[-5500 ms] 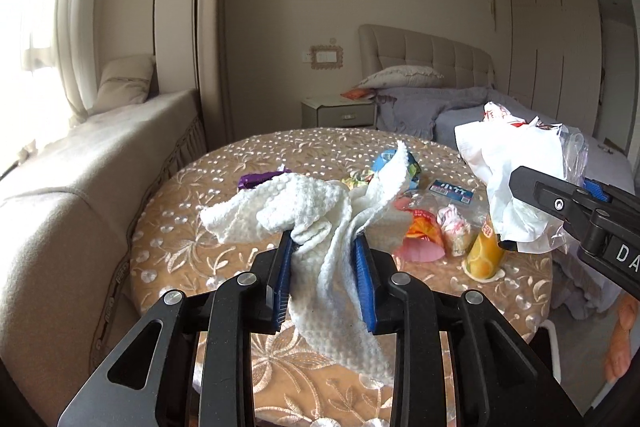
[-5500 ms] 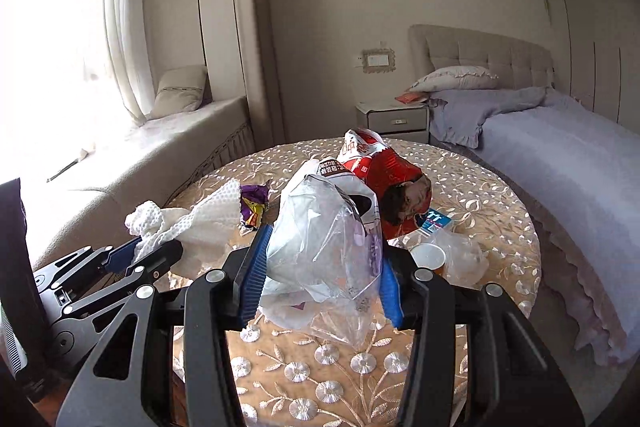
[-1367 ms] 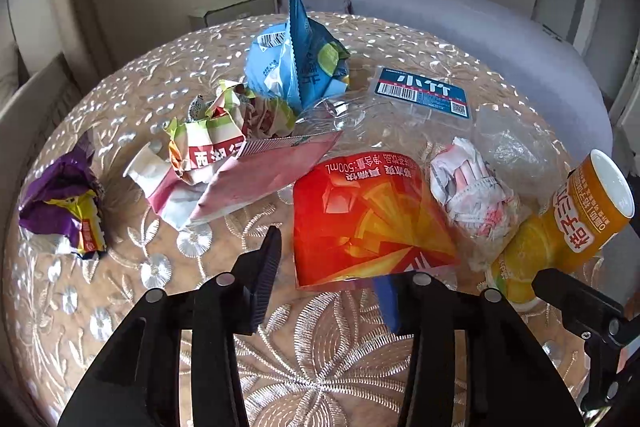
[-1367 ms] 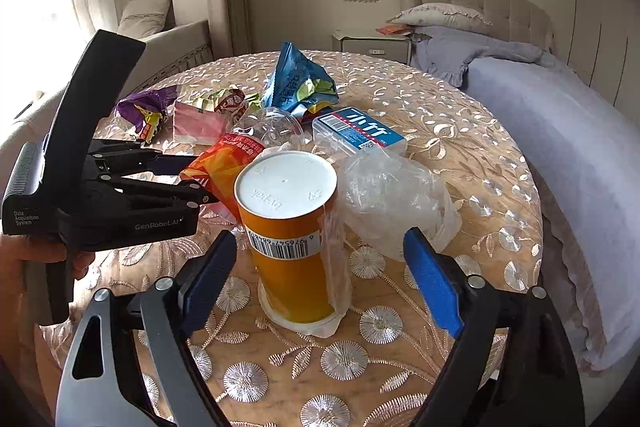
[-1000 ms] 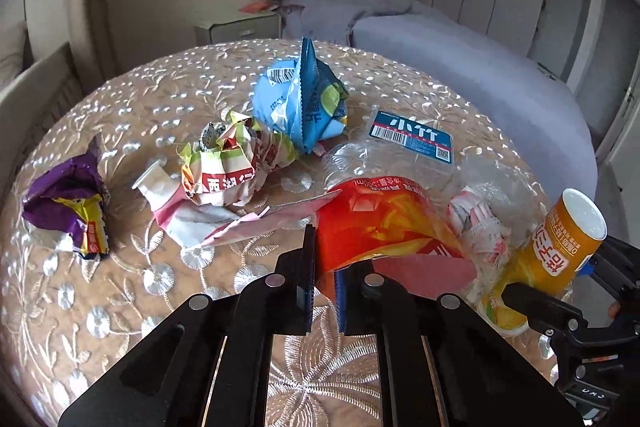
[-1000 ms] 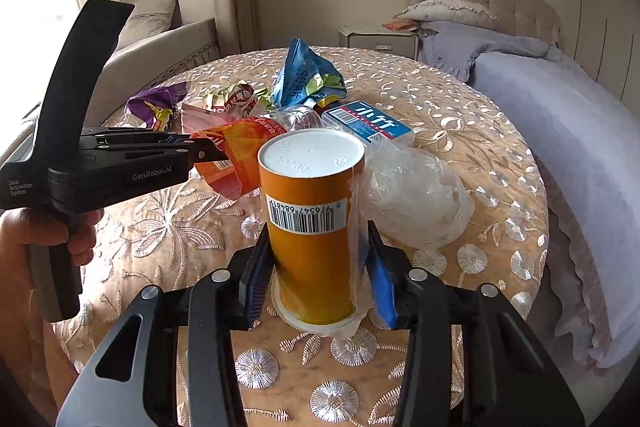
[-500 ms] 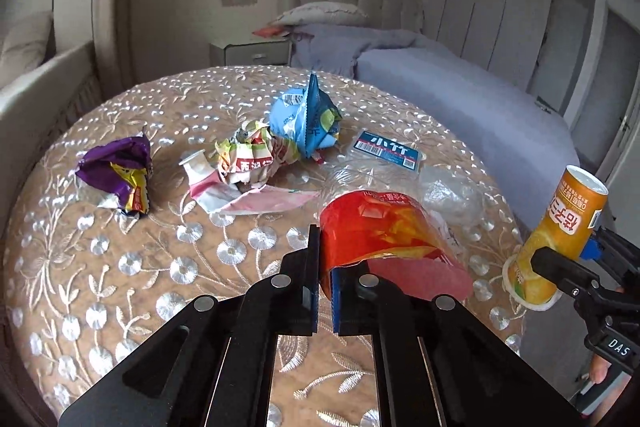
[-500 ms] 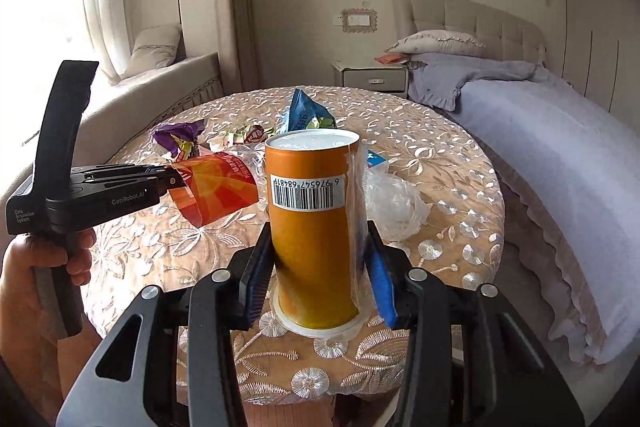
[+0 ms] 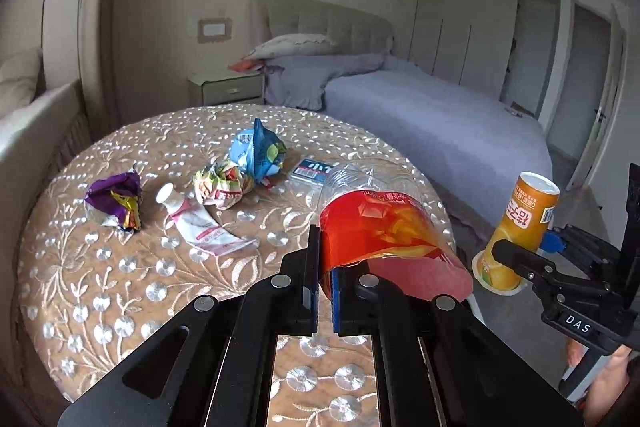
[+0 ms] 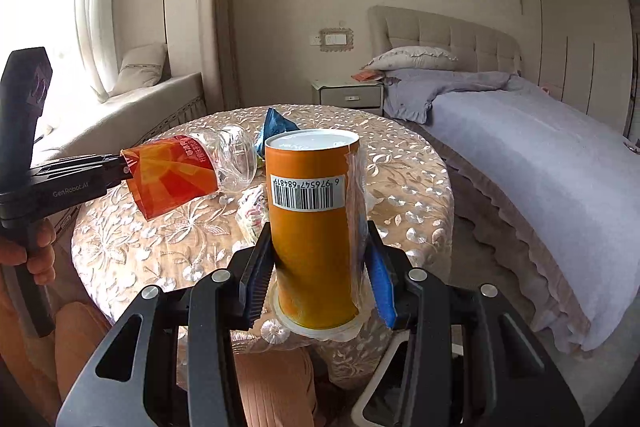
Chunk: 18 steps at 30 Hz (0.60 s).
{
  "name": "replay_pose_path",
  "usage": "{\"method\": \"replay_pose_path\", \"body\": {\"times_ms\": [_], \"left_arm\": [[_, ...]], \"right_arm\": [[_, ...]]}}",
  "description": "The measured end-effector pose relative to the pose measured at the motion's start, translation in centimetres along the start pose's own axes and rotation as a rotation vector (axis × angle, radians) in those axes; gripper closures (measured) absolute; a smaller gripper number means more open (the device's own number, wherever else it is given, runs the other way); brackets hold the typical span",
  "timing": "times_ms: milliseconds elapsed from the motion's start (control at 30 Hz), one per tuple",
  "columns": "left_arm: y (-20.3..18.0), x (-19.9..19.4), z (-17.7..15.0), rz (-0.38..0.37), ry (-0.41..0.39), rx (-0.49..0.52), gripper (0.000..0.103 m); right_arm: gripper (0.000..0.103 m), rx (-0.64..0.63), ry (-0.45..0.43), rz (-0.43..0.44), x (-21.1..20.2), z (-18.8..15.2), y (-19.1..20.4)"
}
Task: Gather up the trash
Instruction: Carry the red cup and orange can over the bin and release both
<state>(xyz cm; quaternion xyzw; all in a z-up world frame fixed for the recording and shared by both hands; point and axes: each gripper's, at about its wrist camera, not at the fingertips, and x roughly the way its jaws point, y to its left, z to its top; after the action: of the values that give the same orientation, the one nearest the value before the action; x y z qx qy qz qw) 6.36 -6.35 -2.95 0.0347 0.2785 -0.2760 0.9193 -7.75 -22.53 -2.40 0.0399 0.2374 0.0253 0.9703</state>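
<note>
My left gripper (image 9: 323,291) is shut on the orange-red label of a crushed clear plastic bottle (image 9: 372,219) and holds it above the round table (image 9: 120,267); the bottle also shows in the right wrist view (image 10: 188,171). My right gripper (image 10: 318,279) is shut on an orange drink can (image 10: 314,223) with a barcode and holds it upright off the table's near edge; the can shows at the right of the left wrist view (image 9: 520,227). Trash on the table: a purple wrapper (image 9: 116,199), a pink-white tube (image 9: 196,223), a crumpled wrapper (image 9: 224,183), a blue bag (image 9: 258,153), a blue packet (image 9: 314,169).
A bed with a grey cover (image 9: 432,131) stands right of the table, a nightstand (image 9: 228,89) behind it, a window seat (image 10: 132,107) to the left. A crumpled white-pink wrapper (image 10: 252,207) lies on the table behind the can.
Both grippers have lifted and pulled back from the table, the left with the bottle, the right with the can. The rest of the trash has not moved.
</note>
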Motion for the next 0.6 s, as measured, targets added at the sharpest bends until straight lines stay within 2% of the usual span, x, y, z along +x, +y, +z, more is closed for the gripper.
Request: {"method": "replay_pose_path", "body": {"times_ms": [333, 600], "left_arm": [[-7.3, 1.7, -1.6, -0.148, 0.045, 0.079, 0.099], [-13.8, 6.9, -4.7, -0.233, 0.179, 0.174, 0.099]], "right_arm": [[0.058, 0.042, -0.009, -0.109, -3.5, -2.9, -3.9], [0.058, 0.129, 0.077, -0.216, -3.3, -7.4, -8.8]]}}
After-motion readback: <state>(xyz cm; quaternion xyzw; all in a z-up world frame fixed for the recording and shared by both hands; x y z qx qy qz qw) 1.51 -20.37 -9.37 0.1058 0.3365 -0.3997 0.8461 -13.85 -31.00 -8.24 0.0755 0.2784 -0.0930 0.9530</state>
